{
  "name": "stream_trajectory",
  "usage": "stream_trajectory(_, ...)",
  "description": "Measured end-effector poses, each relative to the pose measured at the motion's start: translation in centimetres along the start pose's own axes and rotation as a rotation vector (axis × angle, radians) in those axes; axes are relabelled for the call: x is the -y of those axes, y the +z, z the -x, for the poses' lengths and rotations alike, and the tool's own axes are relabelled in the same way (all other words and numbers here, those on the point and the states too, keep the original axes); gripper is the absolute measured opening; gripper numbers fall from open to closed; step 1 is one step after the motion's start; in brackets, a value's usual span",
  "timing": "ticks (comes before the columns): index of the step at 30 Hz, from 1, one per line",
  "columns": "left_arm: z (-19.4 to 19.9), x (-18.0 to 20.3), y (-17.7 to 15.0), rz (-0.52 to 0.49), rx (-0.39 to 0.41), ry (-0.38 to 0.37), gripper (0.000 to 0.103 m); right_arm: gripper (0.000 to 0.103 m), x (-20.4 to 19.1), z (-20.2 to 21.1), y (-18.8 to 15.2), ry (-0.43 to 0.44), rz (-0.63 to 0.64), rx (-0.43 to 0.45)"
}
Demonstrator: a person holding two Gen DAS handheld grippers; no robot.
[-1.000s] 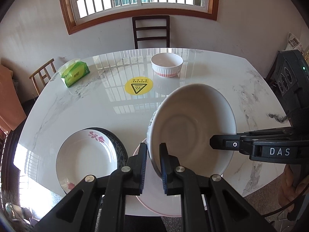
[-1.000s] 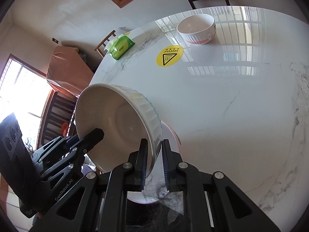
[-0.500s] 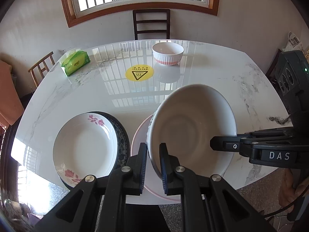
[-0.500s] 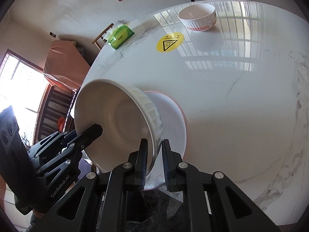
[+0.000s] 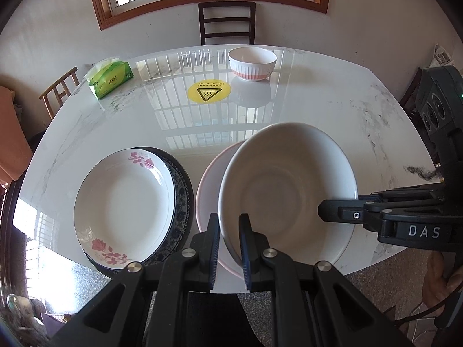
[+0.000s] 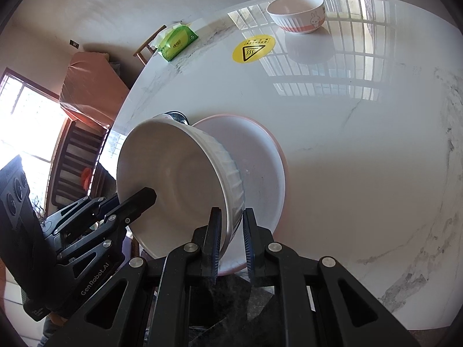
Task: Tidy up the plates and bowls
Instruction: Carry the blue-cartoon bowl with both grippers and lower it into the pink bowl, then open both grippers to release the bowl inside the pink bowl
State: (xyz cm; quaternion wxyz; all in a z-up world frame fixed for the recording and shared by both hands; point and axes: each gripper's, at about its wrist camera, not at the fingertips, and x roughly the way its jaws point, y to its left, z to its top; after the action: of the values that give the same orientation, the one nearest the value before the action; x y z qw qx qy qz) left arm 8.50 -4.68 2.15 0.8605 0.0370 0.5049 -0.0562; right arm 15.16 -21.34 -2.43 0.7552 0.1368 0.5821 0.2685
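Both grippers hold one large white ribbed bowl [image 5: 286,190] by its rim, over a pink-rimmed plate [image 5: 209,185] at the table's near edge. My left gripper [image 5: 228,231] is shut on the bowl's near rim; my right gripper [image 6: 230,232] is shut on the opposite rim, its fingers [image 5: 338,212] entering from the right. The bowl [image 6: 176,179] tilts toward the left gripper [image 6: 141,198]. Whether it touches the plate [image 6: 254,156] I cannot tell. Left of it a floral white plate [image 5: 124,208] lies on a dark blue patterned plate [image 5: 182,190]. A small pink-banded bowl [image 5: 252,63] stands far back.
The white marble table [image 5: 332,110] carries a yellow hot-surface sticker [image 5: 209,92] and a green tissue pack [image 5: 111,79] at the back left. Chairs stand behind [image 5: 226,21] and to the left [image 5: 59,92]. A person's hand [image 5: 439,271] shows at the lower right.
Both grippers have sunk with the bowl and drawn back toward the table's near edge; the pink-rimmed plate and the plate stack now show more fully. Both grips are unchanged.
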Motion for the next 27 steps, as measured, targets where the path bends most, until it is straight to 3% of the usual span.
stream_trajectory(27,-2.8,-0.4,0.3,0.010,-0.094,-0.002,0.015,0.018,-0.5,-1.2,0.7,-0.087,0.016,-0.030)
